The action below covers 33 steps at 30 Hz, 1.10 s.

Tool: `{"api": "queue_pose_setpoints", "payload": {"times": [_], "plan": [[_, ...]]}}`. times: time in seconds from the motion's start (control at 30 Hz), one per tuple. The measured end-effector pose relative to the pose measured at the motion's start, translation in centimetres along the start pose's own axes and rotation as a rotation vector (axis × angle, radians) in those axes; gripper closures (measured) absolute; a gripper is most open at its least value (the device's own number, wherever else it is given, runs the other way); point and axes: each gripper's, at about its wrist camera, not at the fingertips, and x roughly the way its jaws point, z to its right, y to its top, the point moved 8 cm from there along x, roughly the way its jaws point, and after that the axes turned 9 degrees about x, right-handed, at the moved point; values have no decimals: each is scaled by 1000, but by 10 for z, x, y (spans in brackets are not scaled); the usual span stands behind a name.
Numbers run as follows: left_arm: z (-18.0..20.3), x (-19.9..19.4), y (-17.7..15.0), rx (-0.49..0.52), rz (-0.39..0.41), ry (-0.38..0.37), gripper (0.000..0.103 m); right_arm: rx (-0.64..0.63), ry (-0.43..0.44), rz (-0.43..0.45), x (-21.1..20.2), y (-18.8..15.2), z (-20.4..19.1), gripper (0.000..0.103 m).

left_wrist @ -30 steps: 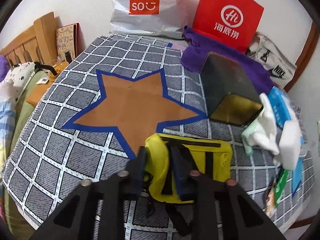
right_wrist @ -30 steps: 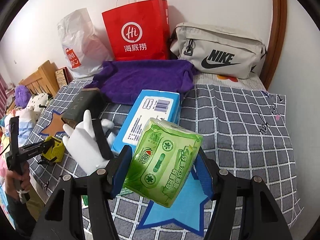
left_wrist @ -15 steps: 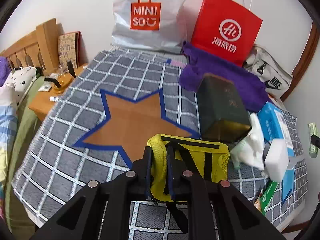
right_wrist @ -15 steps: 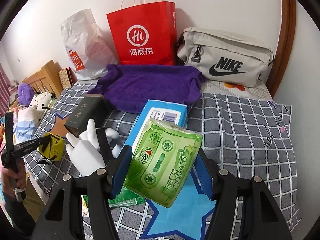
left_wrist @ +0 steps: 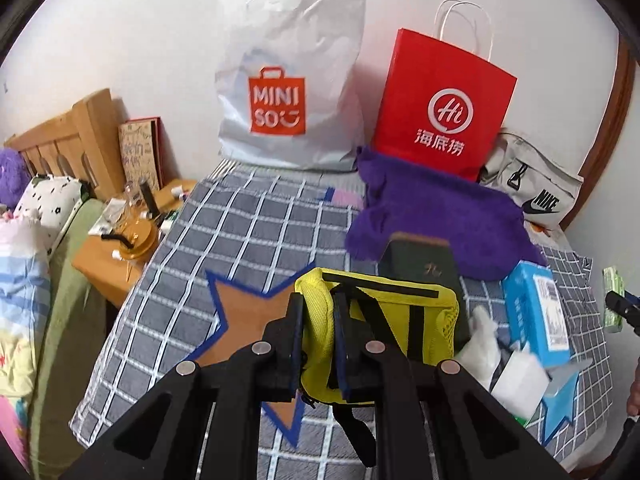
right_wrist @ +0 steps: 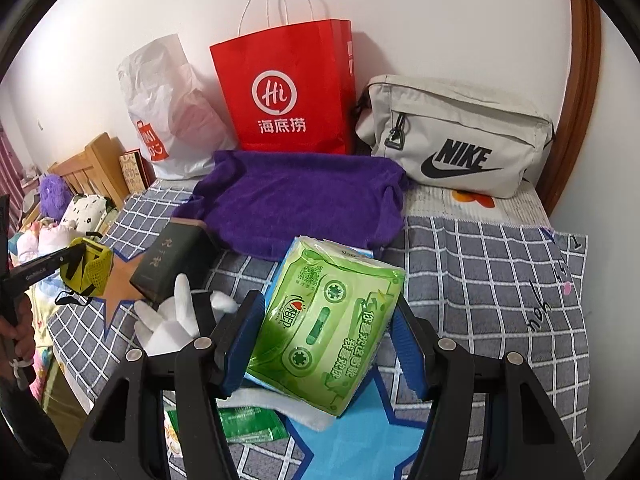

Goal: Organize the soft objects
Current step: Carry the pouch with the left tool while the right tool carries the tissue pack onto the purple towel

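Left wrist view: the left gripper (left_wrist: 318,344) has its jaws pinched tight on the yellow pouch (left_wrist: 384,320), lifted above the brown star (left_wrist: 248,320) on the bed (left_wrist: 248,232).

Right wrist view: the right gripper (right_wrist: 326,342) holds its jaws half-wide, clamping the green tissue pack (right_wrist: 328,320) above the blue star (right_wrist: 360,440).

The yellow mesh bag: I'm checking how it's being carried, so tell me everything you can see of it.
The yellow mesh bag is a small, soft pouch of yellow netted fabric with black straps and a black strip along its top edge. The left gripper is shut on its left end, bunching the fabric between the pads. It hangs lifted off the checked bedcover, over the orange star, with a black strap dangling below. In the right wrist view it sags from the gripper at the far left.
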Motion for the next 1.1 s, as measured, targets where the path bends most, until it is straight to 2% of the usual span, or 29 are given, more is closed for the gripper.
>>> {"api": "queue_pose_setpoints", "payload": {"times": [0.47,0.63,0.93,1.1], "plan": [[51,29,49,59,1,-41,89,-24,20,-6,22,32,-6,42],[61,43,68,79,-11,-33,89,-38,23,-9,39,47,-6,42],[77,84,102,124,-47,-2,89,-43,16,-14,76,78,2,43],[85,108,113,118,-65,-28,89,-59,6,-32,98,92,3,43]]}}
